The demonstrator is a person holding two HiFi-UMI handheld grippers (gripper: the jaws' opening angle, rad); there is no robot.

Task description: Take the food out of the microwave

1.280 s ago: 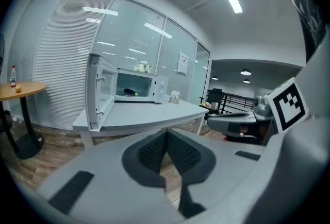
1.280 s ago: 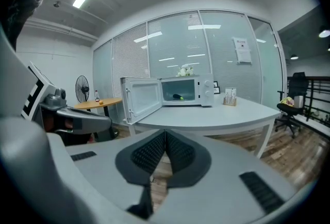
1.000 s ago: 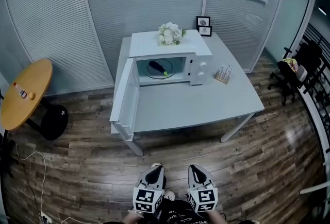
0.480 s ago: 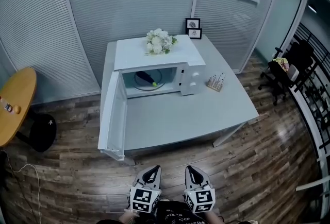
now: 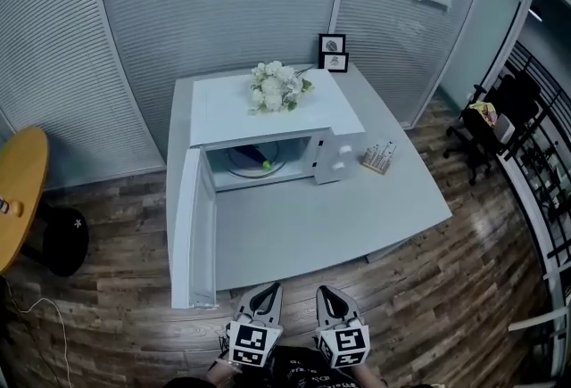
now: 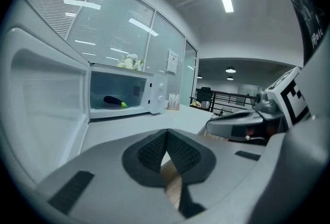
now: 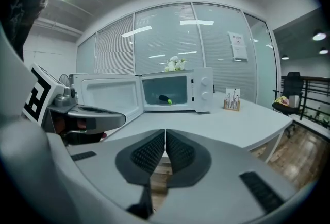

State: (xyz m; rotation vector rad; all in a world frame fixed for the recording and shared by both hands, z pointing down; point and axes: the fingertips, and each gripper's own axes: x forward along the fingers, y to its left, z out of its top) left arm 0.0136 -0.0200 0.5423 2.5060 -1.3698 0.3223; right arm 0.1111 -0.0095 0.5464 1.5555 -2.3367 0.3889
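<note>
A white microwave (image 5: 339, 150) stands on the grey table (image 5: 357, 217) with its door (image 5: 192, 235) swung wide open toward me. Inside, on the glass turntable, lies the food (image 5: 257, 159), a dark aubergine with a green tip, also seen as the aubergine (image 6: 114, 101) and the aubergine (image 7: 165, 99). My left gripper (image 5: 265, 298) and right gripper (image 5: 327, 299) hang side by side at the picture's bottom, short of the table's near edge. Both are shut and empty, the left gripper (image 6: 166, 138) and the right gripper (image 7: 165, 138) with pads touching.
A bunch of white flowers (image 5: 277, 85) lies on top of the microwave. Two small picture frames (image 5: 334, 52) stand at the table's back, a small card holder (image 5: 380, 157) to the microwave's right. A round wooden table (image 5: 13, 190) is at left, office chairs (image 5: 486, 123) at right.
The table and microwave have come nearer and shifted in the head view as I walk up. Both grippers stay shut at the frame's bottom.
</note>
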